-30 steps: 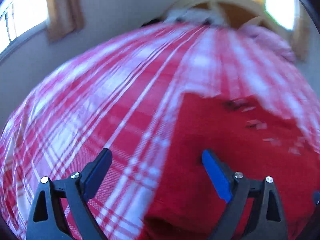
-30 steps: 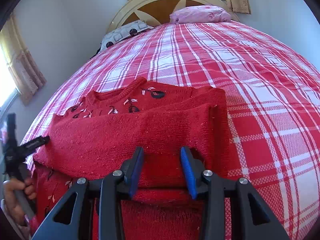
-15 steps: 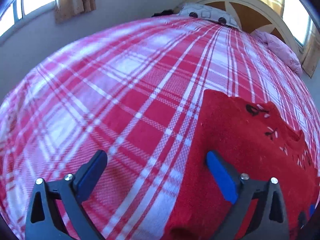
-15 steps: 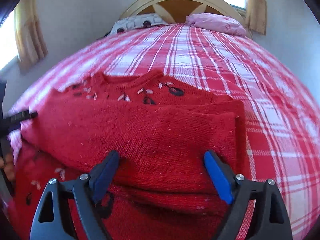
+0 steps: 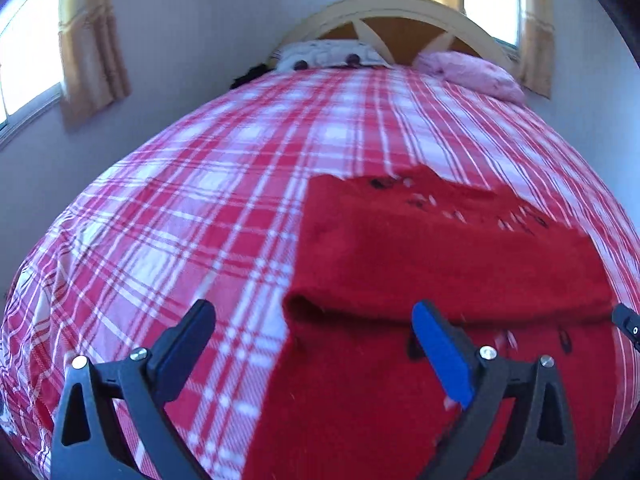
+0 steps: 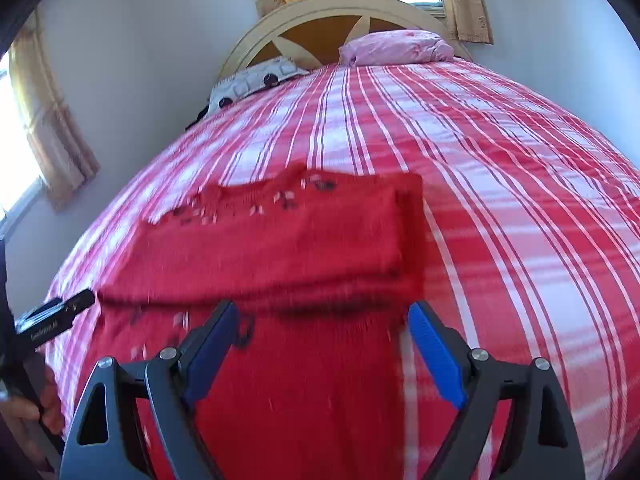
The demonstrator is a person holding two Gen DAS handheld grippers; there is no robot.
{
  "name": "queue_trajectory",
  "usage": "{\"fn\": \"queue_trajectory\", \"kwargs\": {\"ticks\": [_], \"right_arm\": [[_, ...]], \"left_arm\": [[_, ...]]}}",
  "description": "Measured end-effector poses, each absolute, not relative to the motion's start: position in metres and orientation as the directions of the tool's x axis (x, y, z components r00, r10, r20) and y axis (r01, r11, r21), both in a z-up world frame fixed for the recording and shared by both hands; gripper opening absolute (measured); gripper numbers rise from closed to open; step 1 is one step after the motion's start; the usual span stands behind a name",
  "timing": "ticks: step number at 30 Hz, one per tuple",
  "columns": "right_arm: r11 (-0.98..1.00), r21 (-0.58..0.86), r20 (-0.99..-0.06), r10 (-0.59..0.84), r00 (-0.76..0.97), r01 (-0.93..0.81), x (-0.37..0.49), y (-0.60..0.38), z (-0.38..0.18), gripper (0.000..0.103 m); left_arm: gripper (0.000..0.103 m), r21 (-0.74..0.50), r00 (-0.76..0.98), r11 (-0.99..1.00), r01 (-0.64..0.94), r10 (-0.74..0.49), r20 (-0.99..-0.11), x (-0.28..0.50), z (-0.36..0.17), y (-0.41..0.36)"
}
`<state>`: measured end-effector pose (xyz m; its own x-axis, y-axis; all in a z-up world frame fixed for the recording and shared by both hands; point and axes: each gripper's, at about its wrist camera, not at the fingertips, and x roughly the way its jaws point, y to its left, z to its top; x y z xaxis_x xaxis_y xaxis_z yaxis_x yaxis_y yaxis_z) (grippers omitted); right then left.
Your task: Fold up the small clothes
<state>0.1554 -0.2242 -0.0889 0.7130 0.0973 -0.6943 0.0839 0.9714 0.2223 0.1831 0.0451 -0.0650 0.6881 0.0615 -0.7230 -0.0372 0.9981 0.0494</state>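
A small red knit sweater with black and white motifs lies flat on the plaid bed, its sleeves folded across the body in a thick band. It also shows in the right wrist view. My left gripper is open and empty, held above the sweater's left edge, near its lower part. My right gripper is open and empty above the sweater's lower right part. The left gripper's tip shows at the left edge of the right wrist view.
The red and white plaid bedspread covers the whole bed. A pink pillow and a patterned pillow lie by the wooden headboard. Curtained windows flank the bed.
My right gripper opened from nearly shut to wide and drew back from the folded band. Both grippers pulled back toward the sweater's lower part; the left view swung to face the headboard.
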Motion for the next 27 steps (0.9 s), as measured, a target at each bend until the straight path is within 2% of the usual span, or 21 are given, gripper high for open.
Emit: {"fn": "queue_trajectory", "kwargs": {"ticks": [5,10,19,27], "right_arm": [[0.971,0.218,-0.741,0.100,0.664,0.097,0.125,-0.222,-0.112,0.087],[0.987,0.139,-0.727,0.044,0.685,0.085,0.098,-0.213,-0.115,0.087],[0.968,0.230,-0.695,0.091,0.713,0.101,0.049,-0.220,-0.107,0.087],[0.968,0.226,-0.666,0.070,0.742,0.111,0.012,-0.235,-0.082,0.087]], "left_arm": [[0.101,0.091,0.654,0.996,0.015,0.059,-0.754,0.162,-0.087,0.031],[0.101,0.138,0.626,0.990,0.041,0.083,-0.776,0.145,-0.107,0.026],[0.102,0.181,0.665,0.983,0.017,0.124,-0.736,0.120,-0.110,0.028],[0.102,0.178,0.677,0.984,0.030,0.111,-0.727,0.104,-0.105,0.027]]}}
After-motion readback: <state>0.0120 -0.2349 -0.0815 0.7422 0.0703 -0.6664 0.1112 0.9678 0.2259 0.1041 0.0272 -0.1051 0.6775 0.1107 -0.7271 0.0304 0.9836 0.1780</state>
